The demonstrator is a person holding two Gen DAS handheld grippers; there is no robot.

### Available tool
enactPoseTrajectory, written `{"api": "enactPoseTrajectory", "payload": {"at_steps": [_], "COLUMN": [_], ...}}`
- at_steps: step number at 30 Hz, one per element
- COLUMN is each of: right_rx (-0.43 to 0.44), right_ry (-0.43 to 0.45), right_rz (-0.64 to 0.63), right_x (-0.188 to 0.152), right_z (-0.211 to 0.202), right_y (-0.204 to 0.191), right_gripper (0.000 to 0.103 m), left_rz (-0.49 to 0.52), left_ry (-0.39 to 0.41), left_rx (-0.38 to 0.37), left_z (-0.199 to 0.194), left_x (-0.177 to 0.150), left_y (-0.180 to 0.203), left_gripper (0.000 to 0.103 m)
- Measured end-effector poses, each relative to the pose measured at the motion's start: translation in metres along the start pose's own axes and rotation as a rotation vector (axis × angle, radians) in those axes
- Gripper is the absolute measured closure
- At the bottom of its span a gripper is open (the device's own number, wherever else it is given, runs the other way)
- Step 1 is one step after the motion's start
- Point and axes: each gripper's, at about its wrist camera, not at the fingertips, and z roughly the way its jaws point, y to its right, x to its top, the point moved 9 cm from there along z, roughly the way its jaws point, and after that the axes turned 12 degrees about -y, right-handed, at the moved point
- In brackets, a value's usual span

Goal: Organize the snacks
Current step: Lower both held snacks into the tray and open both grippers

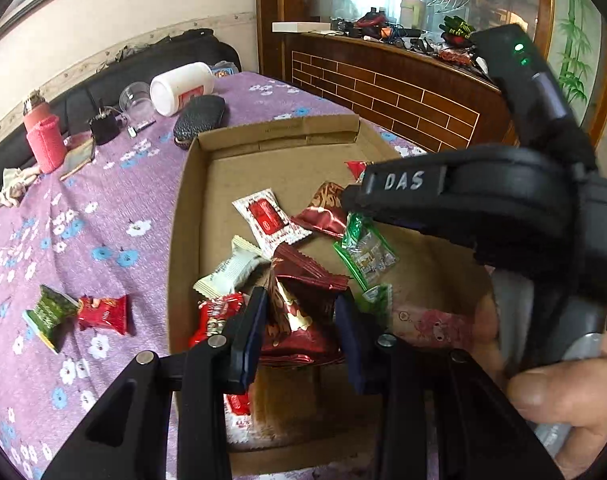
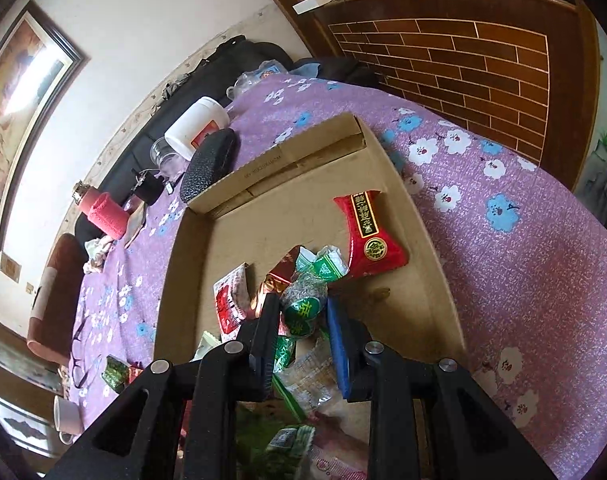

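1. Clearly, in the left wrist view, the left gripper (image 1: 301,312) hangs over the near end of the cardboard box (image 1: 191,184), which lies on the purple flowered tablecloth (image 1: 103,208). Its two pads clamp a dark red snack packet (image 1: 303,300) from both sides, so it is closed on that packet.
2. Other snacks lie loose on the box floor: a white packet (image 1: 229,270) just beside the held one, a white-and-red sachet (image 1: 265,220) toward the middle, a green packet (image 1: 365,254) under the right gripper's body.
3. Two packets remain outside, on the cloth off the box's left wall: a green one (image 1: 47,312) touching a red one (image 1: 103,312).
4. Now the right wrist view: the right gripper (image 2: 299,320) is above the middle of the box, jaws nearly together and pinching a green-labelled packet (image 2: 303,304).
5. A large red pouch (image 2: 369,236) lies near the box's right wall.
6. Risks, as I judge them: the two tools work close together over the same heap, so they could knock each other or drag neighbouring wrappers along.
7. The slick foil could slip from the pads if either packet is held only by a crimped edge.
8. The packets on the cloth could be forgotten.
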Motion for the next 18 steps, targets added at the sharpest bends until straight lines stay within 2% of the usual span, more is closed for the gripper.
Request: {"api": "enactPoseTrajectory", "payload": {"at_steps": [12,18], "right_rx": [0.003,-0.005], "right_ry": [0.051,0.123], "right_rz": [0.018,0.017], "right_x": [0.004,0.008], "right_z": [-0.012,-0.028], "right_y": [0.001,0.002], "right_gripper": [0.077,0.077], "left_rz": [0.006,-0.005], "left_ry": [0.034,0.04], "left_rx": [-0.008,-0.014], "left_z": [-0.014,-0.024], "left_x": [0.003,0.002], "left_y": [-0.001,-0.005], "left_gripper": [0.063,0.063]}}
